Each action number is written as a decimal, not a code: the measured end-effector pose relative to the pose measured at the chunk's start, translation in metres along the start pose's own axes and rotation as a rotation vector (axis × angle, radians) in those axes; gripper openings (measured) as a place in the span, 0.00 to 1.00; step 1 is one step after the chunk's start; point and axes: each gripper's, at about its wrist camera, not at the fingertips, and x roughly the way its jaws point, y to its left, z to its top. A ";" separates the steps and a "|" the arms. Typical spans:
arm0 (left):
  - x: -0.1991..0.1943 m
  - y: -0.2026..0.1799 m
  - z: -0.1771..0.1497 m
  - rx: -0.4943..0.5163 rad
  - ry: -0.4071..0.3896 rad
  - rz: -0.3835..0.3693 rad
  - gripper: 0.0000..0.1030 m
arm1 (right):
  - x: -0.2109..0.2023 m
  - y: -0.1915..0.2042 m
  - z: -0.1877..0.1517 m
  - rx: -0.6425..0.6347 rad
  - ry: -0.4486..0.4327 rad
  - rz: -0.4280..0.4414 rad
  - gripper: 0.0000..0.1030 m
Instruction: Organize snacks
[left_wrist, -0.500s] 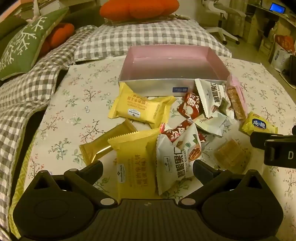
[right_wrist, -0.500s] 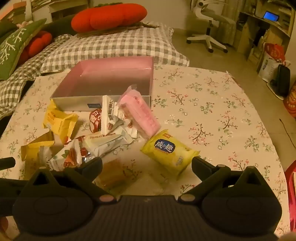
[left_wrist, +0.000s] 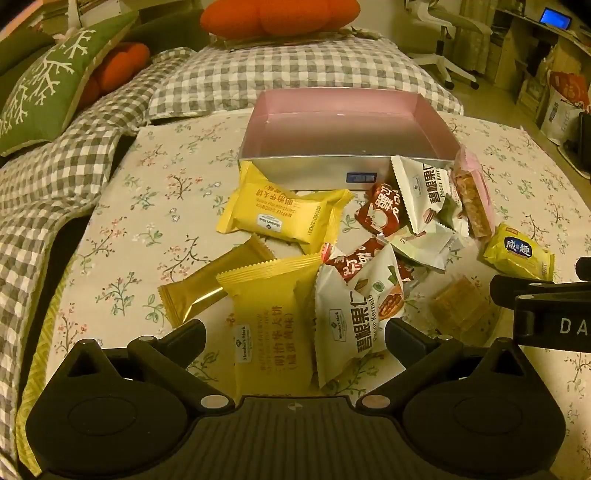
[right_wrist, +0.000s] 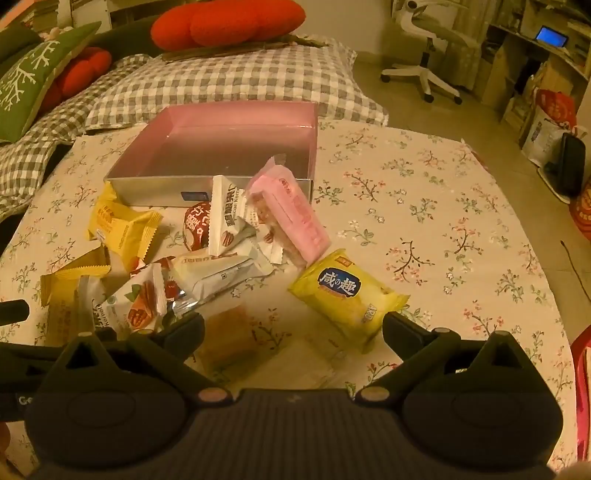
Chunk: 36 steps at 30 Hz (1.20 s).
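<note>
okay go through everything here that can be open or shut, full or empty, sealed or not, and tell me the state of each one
left gripper: open, holding nothing.
right gripper: open, holding nothing.
pink box: lid off, empty inside.
yellow waffle packet: sealed, lying flat on the tablecloth.
pecan packet: sealed, overlapping its neighbours.
pink bar packet: sealed, leaning on the box's front wall.
yellow cracker packet: sealed, lying apart from the pile.

We see a warm, dim, yellowish light over the room. A floral cloth (right_wrist: 424, 206) covers the desk. Behind it lies grey checked bedding (right_wrist: 236, 77) with an orange-red cushion (right_wrist: 229, 22) and a green pillow (left_wrist: 48, 88). At right stands a white swivel chair (right_wrist: 424, 48) on a pale floor (right_wrist: 461, 110), near a shelf with a small glowing blue screen (right_wrist: 552, 36).
</note>
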 end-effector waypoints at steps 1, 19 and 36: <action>0.000 0.001 0.000 0.000 0.000 -0.002 1.00 | 0.000 0.000 -0.001 -0.001 -0.002 -0.001 1.00; -0.004 0.003 0.003 -0.013 0.000 -0.001 1.00 | 0.000 -0.001 -0.001 0.003 0.003 -0.003 1.00; -0.004 0.006 0.003 -0.019 -0.001 0.011 1.00 | 0.001 0.000 -0.001 -0.001 0.006 -0.004 1.00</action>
